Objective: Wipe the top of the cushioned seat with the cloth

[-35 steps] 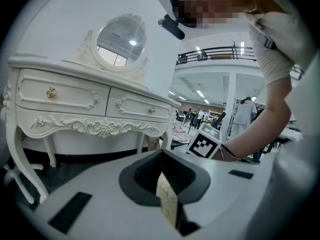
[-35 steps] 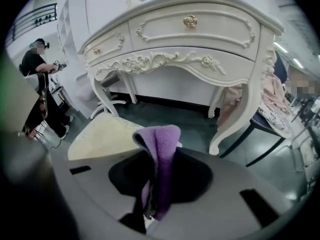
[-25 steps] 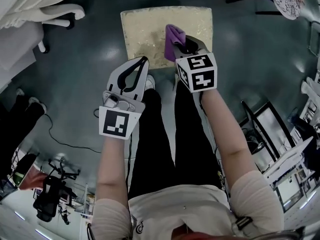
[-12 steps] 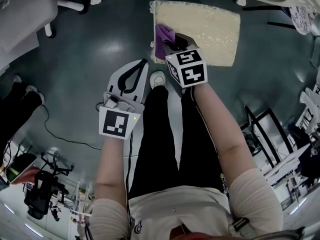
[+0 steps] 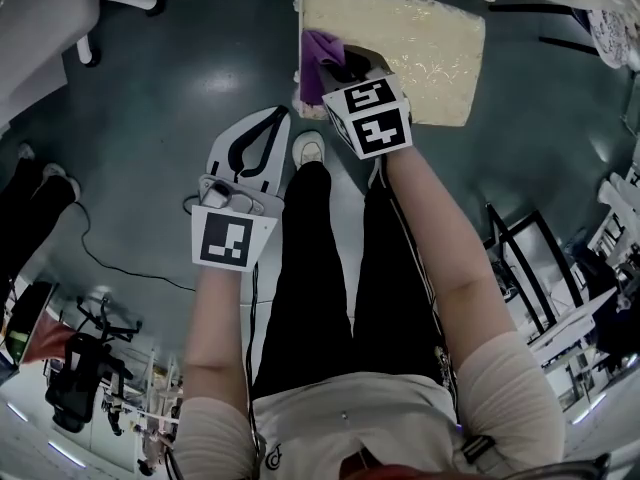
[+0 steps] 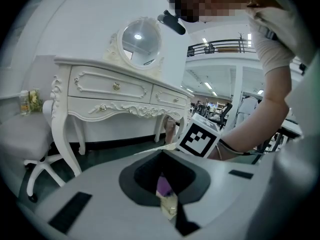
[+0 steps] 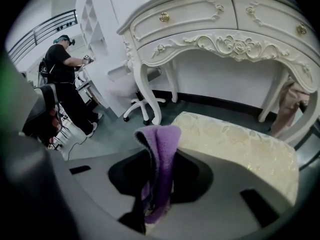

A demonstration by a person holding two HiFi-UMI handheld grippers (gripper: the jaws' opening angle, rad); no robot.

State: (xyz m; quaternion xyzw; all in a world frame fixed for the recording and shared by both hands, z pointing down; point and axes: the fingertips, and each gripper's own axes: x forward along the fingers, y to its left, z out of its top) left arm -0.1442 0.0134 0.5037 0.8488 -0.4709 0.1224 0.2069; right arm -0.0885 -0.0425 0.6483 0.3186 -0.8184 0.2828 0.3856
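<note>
The cushioned seat (image 5: 420, 43) is a cream, patterned square pad low on the dark floor, straight ahead of the person's feet. My right gripper (image 5: 335, 73) is shut on a purple cloth (image 5: 318, 56), which rests on the seat's near left corner. In the right gripper view the cloth (image 7: 161, 159) stands folded between the shut jaws, with the seat (image 7: 240, 144) stretching away to the right. My left gripper (image 5: 275, 118) is shut and empty. It hangs above the floor left of the seat, not touching it.
A white carved dressing table (image 7: 215, 29) stands behind the seat. A white wheeled chair (image 7: 135, 91) and a person in black (image 7: 65, 69) are off to the left. The wearer's shoe (image 5: 308, 150) sits just before the seat. A cable (image 5: 110, 258) runs over the floor at left.
My right gripper has carried the cloth leftward across the seat, from near the middle to its left corner. The left gripper has stayed where it was.
</note>
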